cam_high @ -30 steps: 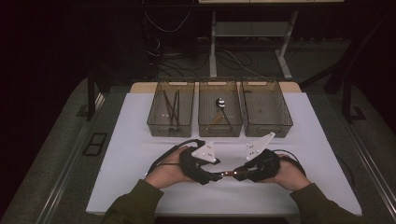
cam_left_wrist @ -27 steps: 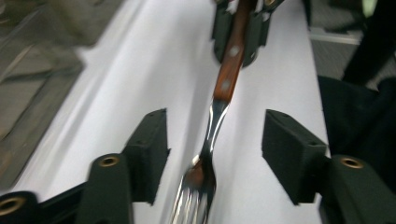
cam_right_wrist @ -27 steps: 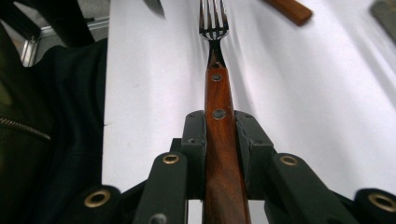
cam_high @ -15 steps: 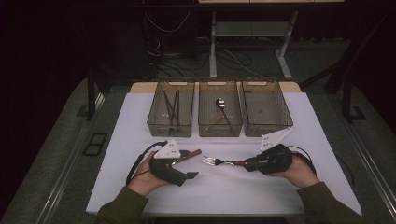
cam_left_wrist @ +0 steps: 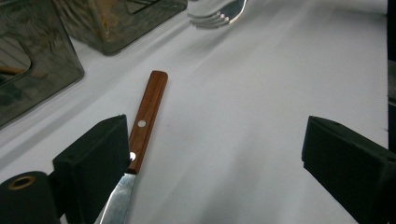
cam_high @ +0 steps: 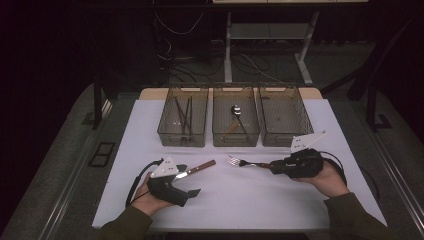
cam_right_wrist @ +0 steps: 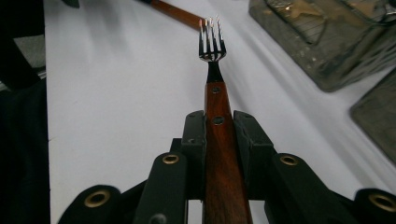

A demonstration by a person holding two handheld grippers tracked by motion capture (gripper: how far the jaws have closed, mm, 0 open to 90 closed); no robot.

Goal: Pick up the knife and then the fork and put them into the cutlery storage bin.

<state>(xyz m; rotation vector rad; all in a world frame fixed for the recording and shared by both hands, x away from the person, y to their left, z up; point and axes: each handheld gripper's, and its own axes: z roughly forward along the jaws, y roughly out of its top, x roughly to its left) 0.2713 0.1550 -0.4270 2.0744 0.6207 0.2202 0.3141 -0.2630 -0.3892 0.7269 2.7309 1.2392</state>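
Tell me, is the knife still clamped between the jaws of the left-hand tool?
No: the left gripper has just been opening, and the knife lies on the white table beside one jaw.

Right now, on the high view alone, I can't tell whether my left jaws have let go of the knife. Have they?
Observer: Yes. In the left gripper view the left gripper has just been opening its jaws, which stand wide apart. The knife lies flat on the table close along one jaw, not pinched.
Operator: And my other hand?
Observer: The right gripper is shut on the fork, both jaws pressed against its wooden handle.
Operator: Where on the handle?
Observer: Near the front end, beside a rivet. The tines point straight ahead of the jaws.
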